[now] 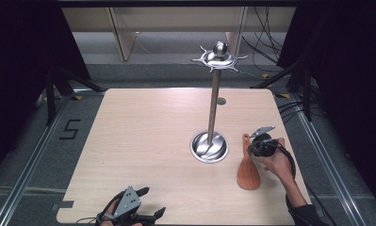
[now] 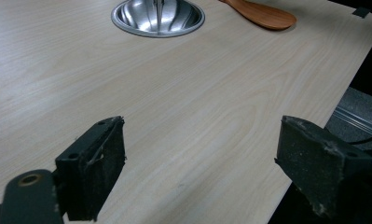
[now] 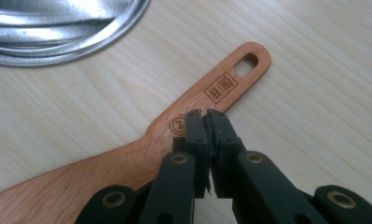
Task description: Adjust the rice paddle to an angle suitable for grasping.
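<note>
The right gripper (image 3: 205, 116) has its jaws pressed together with nothing between them, their tips hovering over the handle of the wooden rice paddle (image 3: 141, 149), which lies flat on the table (image 1: 143, 136). The paddle's hanging hole lies just beyond those tips, its broad blade back toward the person's hand. Beside the paddle stands the steel utensil stand (image 1: 213, 94) on its round base. The left gripper (image 2: 200, 154) rests at the table's near edge, jaws wide apart and empty.
</note>
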{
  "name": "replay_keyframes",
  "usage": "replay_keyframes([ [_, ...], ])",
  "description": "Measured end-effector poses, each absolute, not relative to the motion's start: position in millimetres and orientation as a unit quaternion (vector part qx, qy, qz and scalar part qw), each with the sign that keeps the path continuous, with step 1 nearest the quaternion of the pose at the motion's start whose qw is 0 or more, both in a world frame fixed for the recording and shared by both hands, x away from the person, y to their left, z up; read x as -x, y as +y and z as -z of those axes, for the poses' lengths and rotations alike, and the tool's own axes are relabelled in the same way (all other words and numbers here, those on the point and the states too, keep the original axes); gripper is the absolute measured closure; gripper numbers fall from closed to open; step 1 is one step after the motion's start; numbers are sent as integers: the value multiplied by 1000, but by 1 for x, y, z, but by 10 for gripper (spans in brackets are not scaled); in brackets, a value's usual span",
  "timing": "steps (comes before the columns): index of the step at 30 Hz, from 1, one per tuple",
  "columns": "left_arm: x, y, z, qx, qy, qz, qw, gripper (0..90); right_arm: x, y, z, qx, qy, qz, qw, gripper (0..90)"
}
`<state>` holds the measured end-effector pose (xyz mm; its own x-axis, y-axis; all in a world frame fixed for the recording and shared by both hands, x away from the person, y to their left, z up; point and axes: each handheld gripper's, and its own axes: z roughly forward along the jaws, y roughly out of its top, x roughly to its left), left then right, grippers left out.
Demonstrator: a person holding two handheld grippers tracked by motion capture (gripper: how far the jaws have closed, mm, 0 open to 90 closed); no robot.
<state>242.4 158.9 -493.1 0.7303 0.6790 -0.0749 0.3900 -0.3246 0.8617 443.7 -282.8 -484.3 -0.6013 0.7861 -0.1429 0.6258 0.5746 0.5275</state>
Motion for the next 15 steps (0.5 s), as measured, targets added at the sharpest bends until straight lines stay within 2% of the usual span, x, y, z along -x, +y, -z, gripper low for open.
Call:
replay_keyframes([
  [1,-241,156,494,-786,343,-145,493,147,-445,-282,485,-397,870,-221,192,881],
  [10,-241,157,493,-791,340,-146,488,147,-443,-268,484,-393,876,-217,176,861],
  [12,-241,157,494,-788,341,-145,492,147,-445,-268,484,-387,876,-226,178,822],
  [15,-241,156,494,-786,342,-147,494,147,-446,-274,476,-423,852,-264,157,704],
])
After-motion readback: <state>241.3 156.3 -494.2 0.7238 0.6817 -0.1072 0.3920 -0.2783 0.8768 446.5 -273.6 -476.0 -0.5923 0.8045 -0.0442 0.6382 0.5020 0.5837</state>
